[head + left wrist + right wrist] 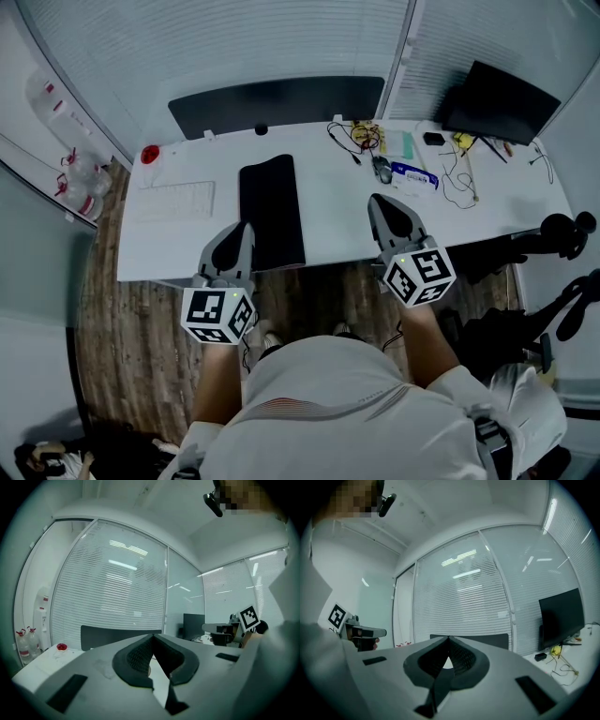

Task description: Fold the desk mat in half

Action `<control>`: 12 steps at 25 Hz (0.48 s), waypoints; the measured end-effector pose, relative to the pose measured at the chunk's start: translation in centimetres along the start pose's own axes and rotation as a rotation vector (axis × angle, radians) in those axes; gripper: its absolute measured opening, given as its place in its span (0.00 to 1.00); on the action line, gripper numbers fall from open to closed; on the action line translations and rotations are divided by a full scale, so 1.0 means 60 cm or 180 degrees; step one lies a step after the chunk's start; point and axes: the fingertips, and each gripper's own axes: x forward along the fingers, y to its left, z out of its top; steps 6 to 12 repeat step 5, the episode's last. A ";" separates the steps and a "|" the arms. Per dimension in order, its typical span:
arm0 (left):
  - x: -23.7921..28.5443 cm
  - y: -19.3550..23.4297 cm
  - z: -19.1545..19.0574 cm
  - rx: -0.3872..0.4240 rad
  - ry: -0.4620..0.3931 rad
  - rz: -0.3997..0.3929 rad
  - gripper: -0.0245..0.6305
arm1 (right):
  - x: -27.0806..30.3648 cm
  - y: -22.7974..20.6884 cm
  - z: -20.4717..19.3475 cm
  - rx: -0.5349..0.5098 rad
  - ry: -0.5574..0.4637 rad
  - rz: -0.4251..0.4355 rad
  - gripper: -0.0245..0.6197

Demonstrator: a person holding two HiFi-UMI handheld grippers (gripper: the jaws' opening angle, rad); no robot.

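Two tongs: left tongs and right tongs, each closed tip to tip with nothing between them.
Left tongs: over the front edge of the white desk.
Black rectangular desk mat: flat on the desk, reaching its front edge.
Right tongs: over the desk's front edge, apart from the mat.

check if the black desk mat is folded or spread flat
Likely folded: the desk mat lies as a narrow, thick-looking strip on the desk; its layers cannot be made out.
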 end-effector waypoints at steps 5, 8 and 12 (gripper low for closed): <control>-0.005 0.002 -0.001 -0.0014 -0.0002 0.0008 0.06 | 0.001 0.009 -0.001 -0.0028 0.0001 0.0031 0.12; -0.005 0.002 -0.001 -0.0014 -0.0002 0.0008 0.06 | 0.001 0.009 -0.001 -0.0028 0.0001 0.0031 0.12; -0.005 0.002 -0.001 -0.0014 -0.0002 0.0008 0.06 | 0.001 0.009 -0.001 -0.0028 0.0001 0.0031 0.12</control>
